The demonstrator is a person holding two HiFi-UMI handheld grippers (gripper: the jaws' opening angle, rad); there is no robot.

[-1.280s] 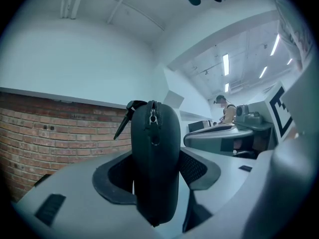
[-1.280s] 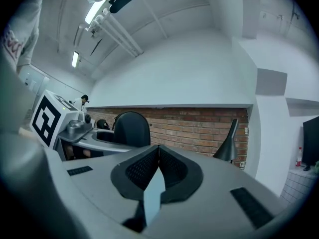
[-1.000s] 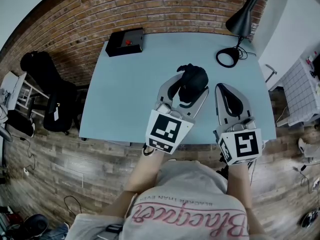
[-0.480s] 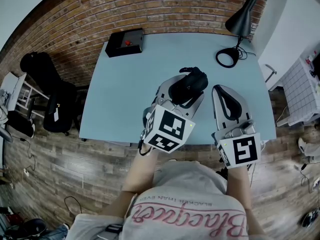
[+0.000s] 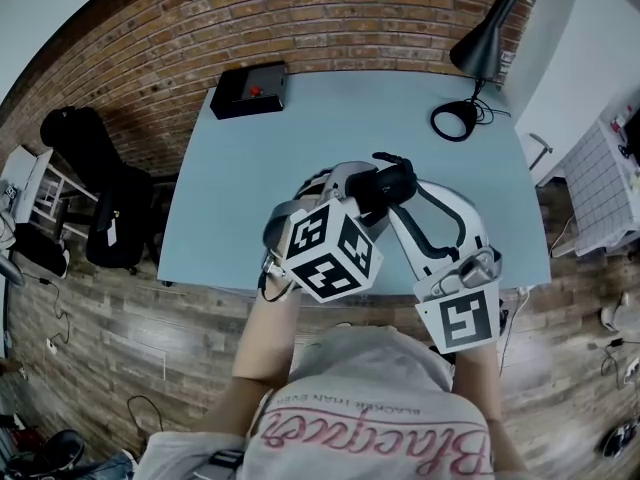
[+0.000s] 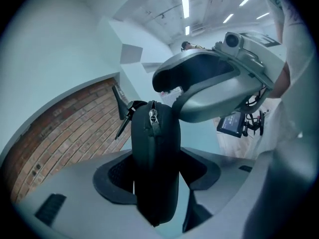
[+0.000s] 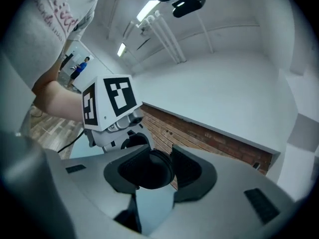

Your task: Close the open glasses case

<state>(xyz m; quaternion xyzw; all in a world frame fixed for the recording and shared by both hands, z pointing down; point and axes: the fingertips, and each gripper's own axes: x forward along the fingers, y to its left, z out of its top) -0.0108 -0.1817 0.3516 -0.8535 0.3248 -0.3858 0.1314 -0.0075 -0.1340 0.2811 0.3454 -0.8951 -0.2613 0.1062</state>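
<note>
The black zip-up glasses case (image 5: 388, 183) hangs over the light blue table (image 5: 240, 188), near its front edge. My left gripper (image 5: 362, 190) is shut on it. In the left gripper view the case (image 6: 154, 158) stands upright between the pads, zipper seam and pull facing the camera, both halves together along that seam. My right gripper (image 5: 405, 198) reaches in from the right. Its jaws have just been opening. The rounded end of the case (image 7: 149, 169) sits between its pads (image 7: 192, 171), with a slit of daylight on the right side.
A black box with a red button (image 5: 250, 88) lies at the table's far left. A black desk lamp (image 5: 478, 48) stands at the far right corner. A dark chair with a bag (image 5: 100, 188) is left of the table, white furniture (image 5: 590, 68) to the right.
My left gripper rolled and dipped, still holding the case. My right gripper swung left from beside the case until its jaws came round the case's end.
</note>
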